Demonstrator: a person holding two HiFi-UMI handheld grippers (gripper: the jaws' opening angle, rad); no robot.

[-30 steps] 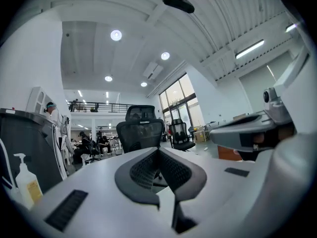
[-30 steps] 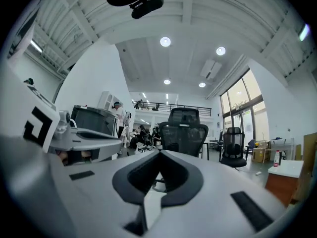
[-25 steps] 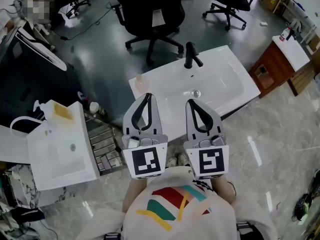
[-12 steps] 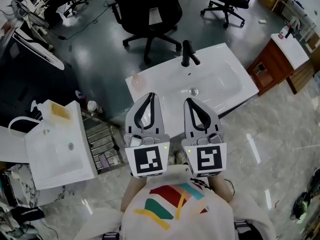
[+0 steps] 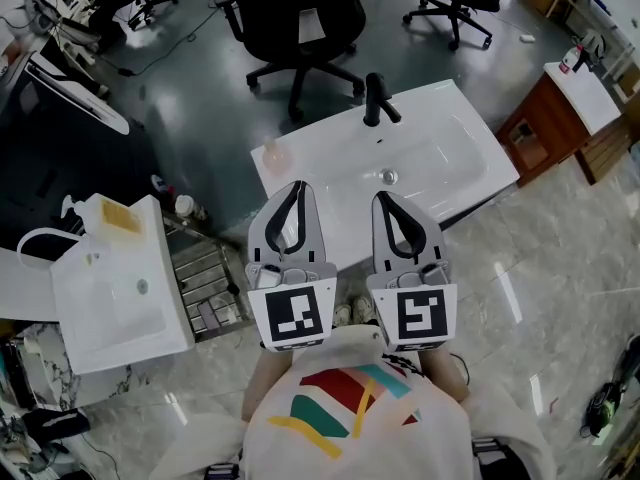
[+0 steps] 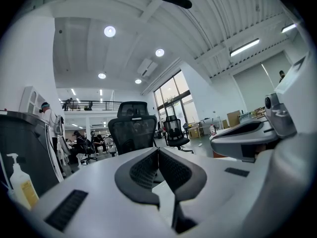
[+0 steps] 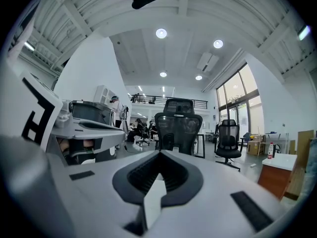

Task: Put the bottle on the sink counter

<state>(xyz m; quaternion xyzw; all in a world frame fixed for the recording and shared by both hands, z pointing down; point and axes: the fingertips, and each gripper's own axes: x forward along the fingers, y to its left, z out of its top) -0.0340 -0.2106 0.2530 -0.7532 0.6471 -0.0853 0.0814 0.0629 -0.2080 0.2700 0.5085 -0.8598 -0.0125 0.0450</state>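
The left tongs (image 5: 296, 186) and the right tongs (image 5: 383, 199) hang side by side close to the person's body, just over the near edge of the white moulded sink desk (image 5: 470, 140). In the left gripper view the left tongs (image 6: 158, 150) are pressed together with nothing between their dark pads. The right gripper view shows the right tongs (image 7: 159, 153) likewise pressed together and empty. So neither is carrying anything.

A small pale pink translucent bottle (image 5: 271, 151) stands upright on the sink desk's far left corner. It is well apart from the black tap (image 5: 378, 102) and outside the basin. It is small in the head view, so I cannot be sure of its exact form.

A white pump bottle with a yellow label (image 5: 108, 215) sits on a second white basin unit (image 5: 120, 313) off to the person's left. It also shows at the left gripper view's lower left edge (image 6: 21, 185).

If the pink bottle is the one meant, the task looks finished: it rests on the desk, untouched, and only pulling away is left. If the pump bottle is meant, nothing is done yet, and reaching, gripping, carrying and setting down all remain. The pictures alone do not settle which.
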